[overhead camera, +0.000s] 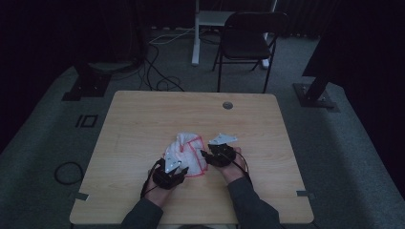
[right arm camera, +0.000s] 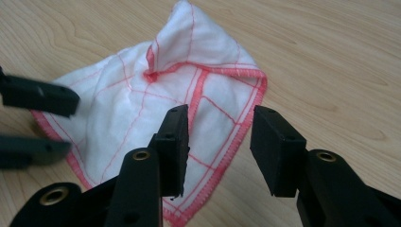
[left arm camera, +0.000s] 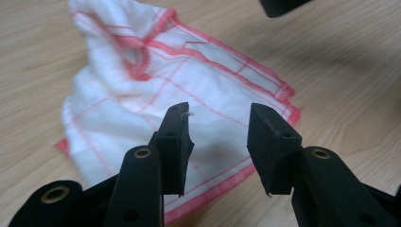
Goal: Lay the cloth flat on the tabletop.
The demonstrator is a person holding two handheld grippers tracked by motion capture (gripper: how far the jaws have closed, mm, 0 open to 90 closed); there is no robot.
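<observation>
Cloth [overhead camera: 187, 151]: white, red-edged, lay bunched on the desk [overhead camera: 143, 124].
Left tongs [left arm camera: 217, 137]: released, over its near edge.
Right tongs [right arm camera: 220, 142]: released, empty.
Risk: pinching stacked folds could have dragged the whole bundle.

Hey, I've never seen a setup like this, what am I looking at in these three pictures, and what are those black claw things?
A person sits at a wooden table and holds a hand tool in each hand. Each tool is a gripper with two black jaws that pinch like tongs.

The wide picture comes from a fixed camera above the person, looking forward and down. In it the left gripper and the right gripper sit on either side of a cloth.

The other two pictures come from small cameras riding on the grippers, each looking out along its own jaws: the left gripper and the right gripper.

The cloth is white with red stitched edges and red lines, lying rumpled on the table. Both pairs of jaws stand apart close over its edge. Neither is gripping it, so nothing is held.
</observation>
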